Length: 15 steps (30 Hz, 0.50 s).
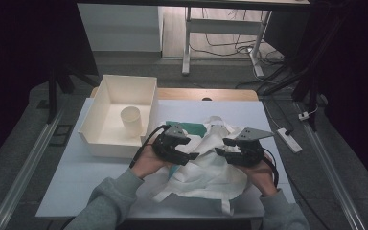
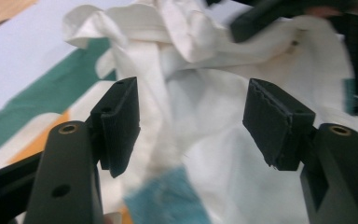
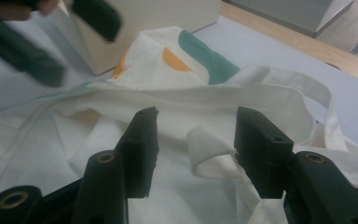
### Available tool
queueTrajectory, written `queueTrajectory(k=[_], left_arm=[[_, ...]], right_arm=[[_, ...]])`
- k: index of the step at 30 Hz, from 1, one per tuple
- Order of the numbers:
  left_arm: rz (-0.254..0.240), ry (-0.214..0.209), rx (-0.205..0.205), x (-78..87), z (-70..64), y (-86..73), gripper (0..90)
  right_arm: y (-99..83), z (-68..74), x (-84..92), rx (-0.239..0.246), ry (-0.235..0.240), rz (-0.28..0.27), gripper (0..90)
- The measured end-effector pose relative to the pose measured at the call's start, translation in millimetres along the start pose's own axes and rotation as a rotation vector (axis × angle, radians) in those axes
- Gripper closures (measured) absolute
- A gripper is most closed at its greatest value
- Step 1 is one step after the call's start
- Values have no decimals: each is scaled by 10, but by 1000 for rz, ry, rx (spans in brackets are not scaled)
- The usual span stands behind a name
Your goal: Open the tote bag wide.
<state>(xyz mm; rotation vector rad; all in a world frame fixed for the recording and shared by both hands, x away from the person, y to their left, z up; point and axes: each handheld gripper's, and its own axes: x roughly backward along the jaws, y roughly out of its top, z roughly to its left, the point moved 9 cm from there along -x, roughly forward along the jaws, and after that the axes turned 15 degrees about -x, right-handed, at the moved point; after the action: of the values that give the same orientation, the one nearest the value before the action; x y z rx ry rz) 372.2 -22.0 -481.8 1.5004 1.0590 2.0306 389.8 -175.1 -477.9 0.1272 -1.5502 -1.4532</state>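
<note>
A: What does the person wear?
B: Grey sweatshirt sleeves (image 1: 108, 201) with ribbed cuffs.
A: And the tools?
B: The left gripper (image 1: 191, 156) and right gripper (image 1: 219, 151) are matte black, each topped by a grey three-cornered plate (image 1: 253, 133). Black cables (image 1: 146, 141) trail back. Ridged pads (image 2: 121, 123) face inward; brass-ringed screw holes (image 3: 106, 158) mark the jaw arms.

A lab — desk frame (image 1: 188, 43), loose cables (image 1: 230, 45), power strip (image 1: 288, 139).

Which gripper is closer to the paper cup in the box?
Left. The left gripper sits just right of the box holding the paper cup; the right gripper is farther right, over the white cloth bag.
</note>
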Motion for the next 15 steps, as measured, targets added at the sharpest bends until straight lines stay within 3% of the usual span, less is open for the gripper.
queueTrajectory(k=[9,13,15], left_arm=[[64,-23,7,-324,131,-60,358],[102,-8,-4,-401,181,-137,363],[106,-23,4,-426,185,-163,363]], right_arm=[[-160,166,31,20,15,31,492],[-202,257,28,32,22,45,490],[-223,316,14,44,29,59,486]])
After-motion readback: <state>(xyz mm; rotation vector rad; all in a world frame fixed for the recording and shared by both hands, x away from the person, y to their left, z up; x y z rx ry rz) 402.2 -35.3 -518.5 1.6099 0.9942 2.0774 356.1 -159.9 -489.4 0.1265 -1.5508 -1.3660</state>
